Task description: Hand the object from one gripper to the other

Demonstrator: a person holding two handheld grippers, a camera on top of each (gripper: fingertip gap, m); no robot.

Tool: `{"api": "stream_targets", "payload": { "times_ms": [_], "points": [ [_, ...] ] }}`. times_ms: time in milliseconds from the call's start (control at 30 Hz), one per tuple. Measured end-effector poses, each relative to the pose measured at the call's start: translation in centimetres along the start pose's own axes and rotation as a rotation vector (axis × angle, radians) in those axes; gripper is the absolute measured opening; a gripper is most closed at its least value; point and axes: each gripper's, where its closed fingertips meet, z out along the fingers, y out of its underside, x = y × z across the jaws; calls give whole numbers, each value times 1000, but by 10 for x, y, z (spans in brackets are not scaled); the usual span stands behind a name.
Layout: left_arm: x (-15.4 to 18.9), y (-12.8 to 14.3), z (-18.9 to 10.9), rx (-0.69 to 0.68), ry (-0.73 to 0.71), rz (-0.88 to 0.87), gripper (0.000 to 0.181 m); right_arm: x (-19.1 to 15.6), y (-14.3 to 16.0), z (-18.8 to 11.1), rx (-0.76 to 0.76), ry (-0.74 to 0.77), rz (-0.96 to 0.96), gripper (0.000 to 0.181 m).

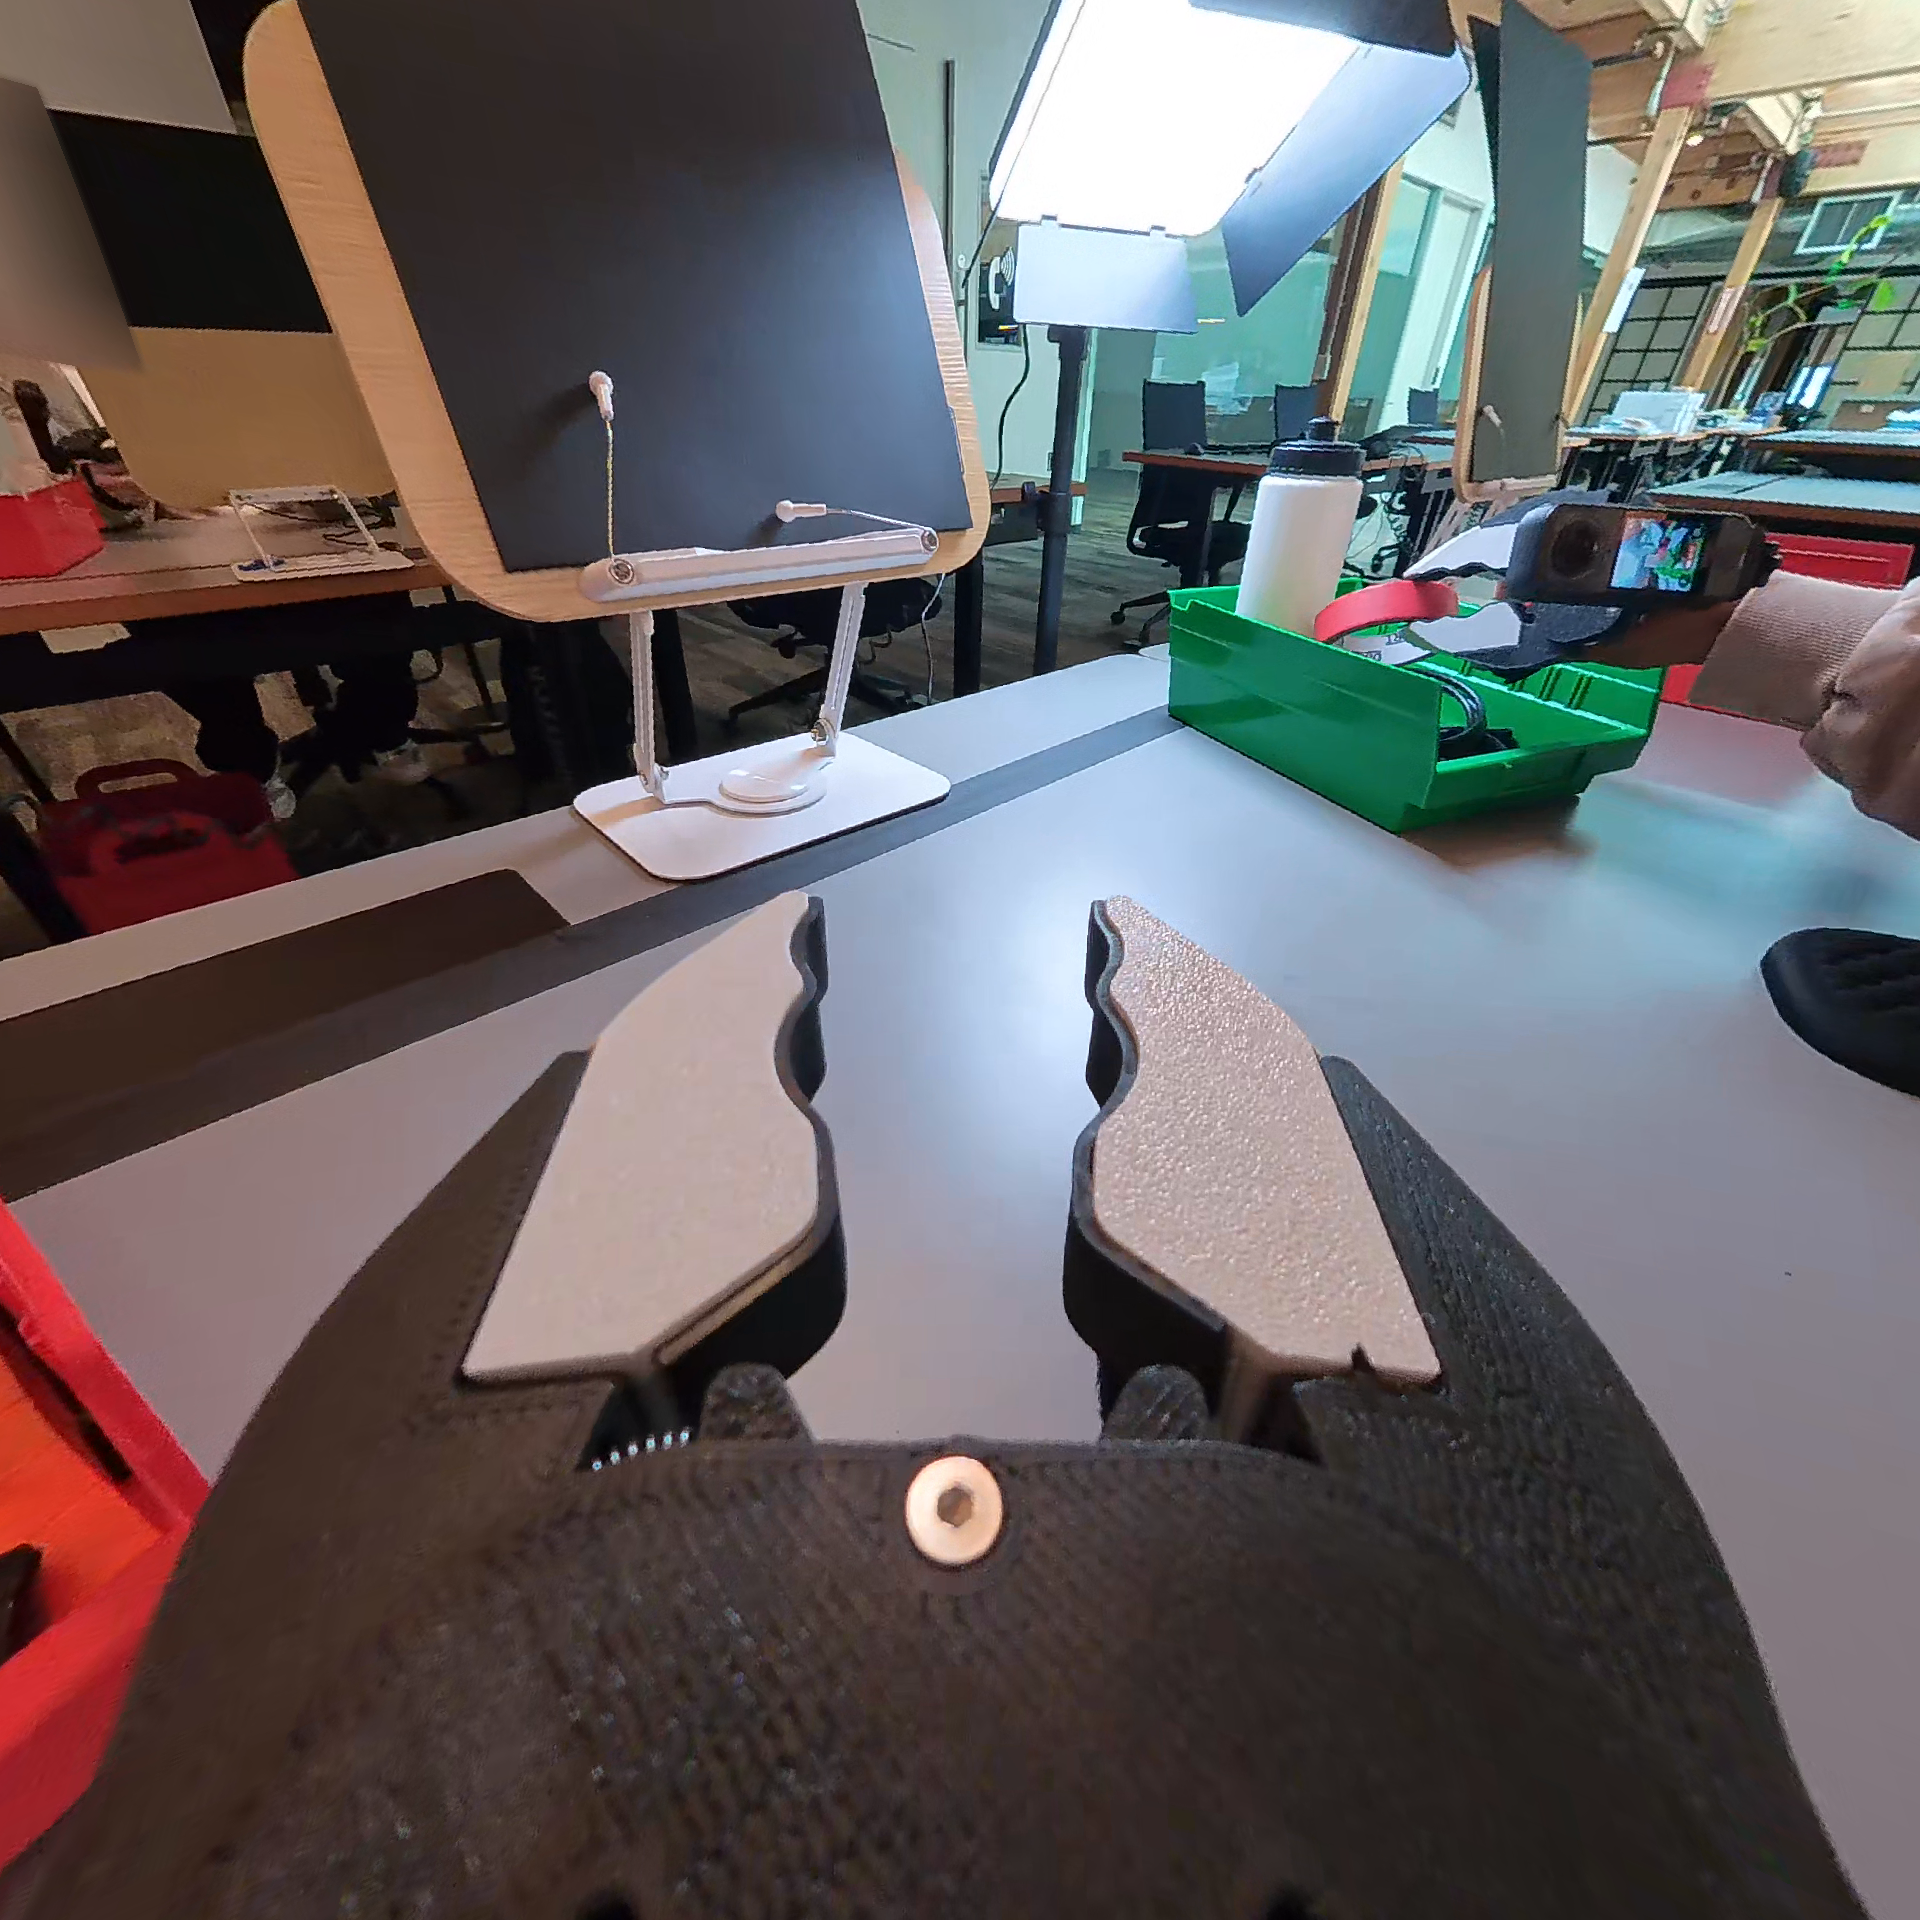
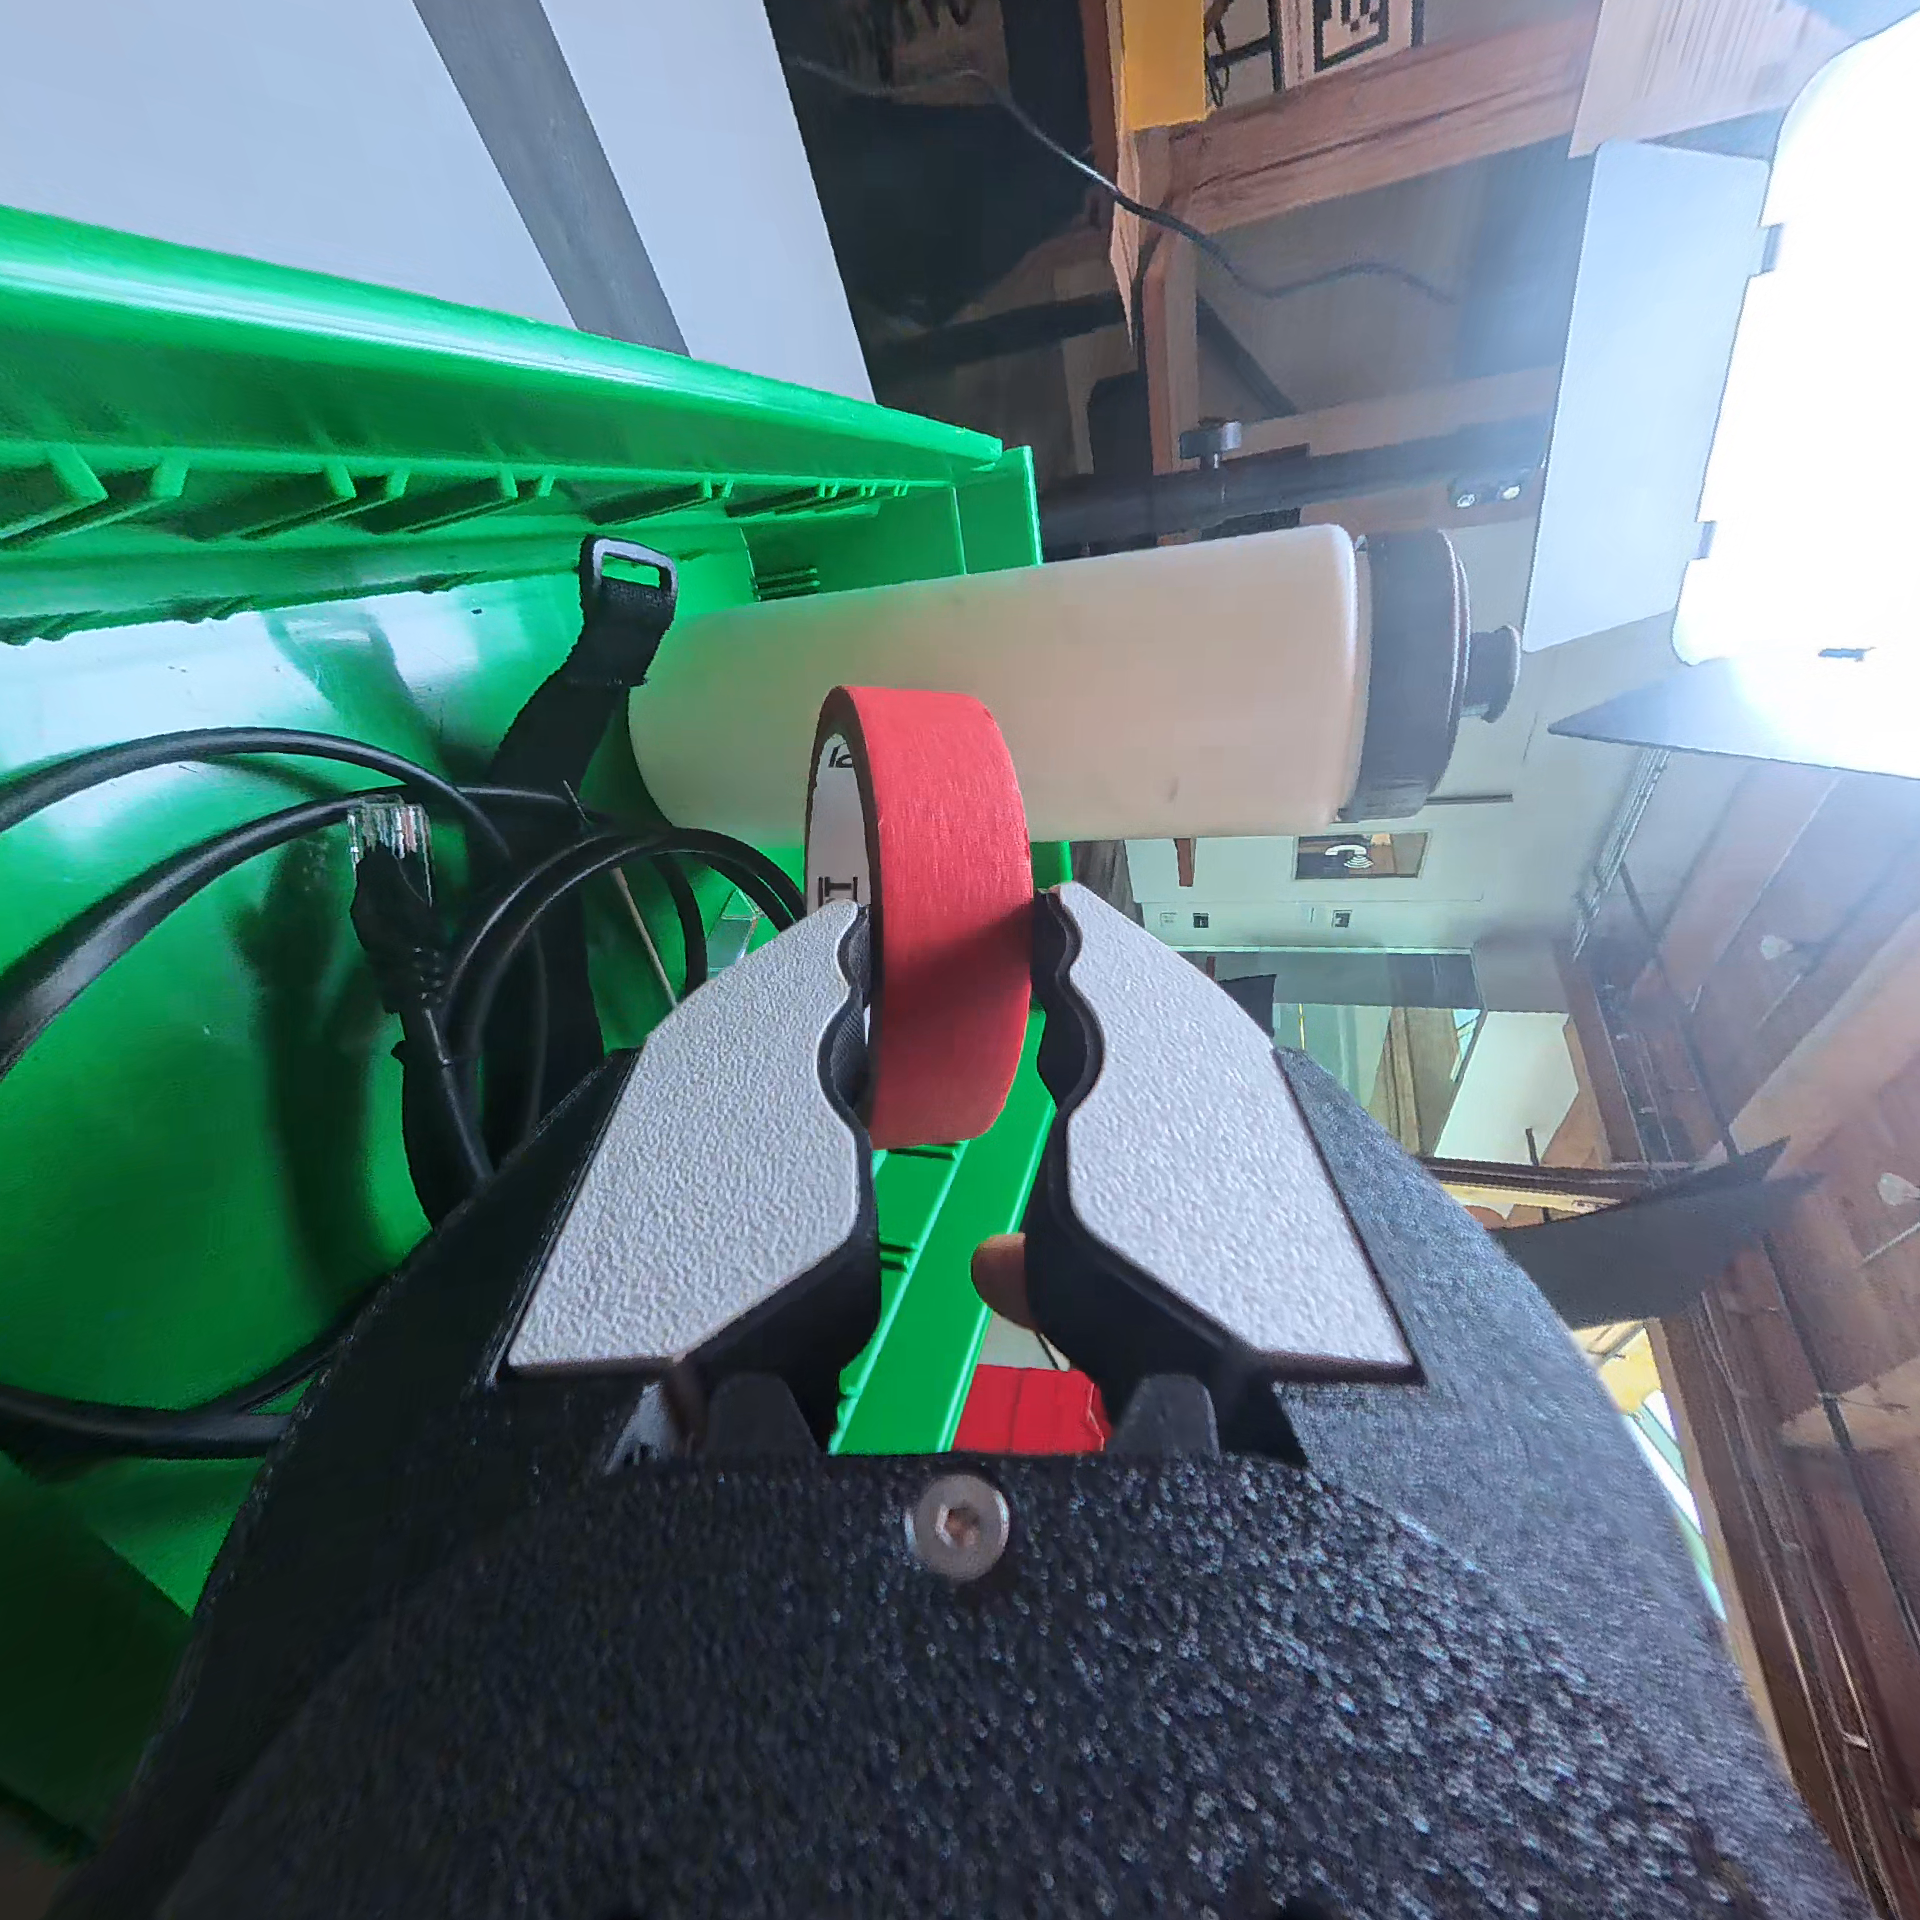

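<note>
Red tape roll (image 2: pixel 940 914) is clamped across its width between the fingers of the right gripper (image 2: pixel 948 920), held above the green bin (image 2: pixel 312 416) with most of the ring protruding past the fingertips. Left gripper (image 1: pixel 951 925) sits low over the grey table (image 1: pixel 1351 1039) with its fingers spread apart and empty, well away from the roll. From the left gripper, the roll (image 1: pixel 1382 608) lies ahead and to the right, higher up, so the handover likely requires the left fingers to close on the protruding arc.

Bottle (image 1: pixel 1301 540) stands in bin (image 1: pixel 1299 717) (cable (image 2: pixel 436 997) beside it, apparently).
</note>
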Motion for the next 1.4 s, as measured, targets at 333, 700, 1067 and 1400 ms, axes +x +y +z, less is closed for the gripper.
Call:
{"api": "stream_targets", "payload": {
  "times_ms": [333,700,1067,1400],
  "points": [
    [3,5,3,-21,17,-9,49,-16,-16,-13,108,-186,178,62],
    [1,8,1,-49,11,-13,47,27,-46,-70,440,-325,856,61],
    [-45,-5,-22,-29,-207,72,42,-11,-126,-184,768,-558,1074,58],
    [-170,-46,-95,-97,-535,96,37,-63,-153,-188,780,-728,1086,47]
  ]
}}
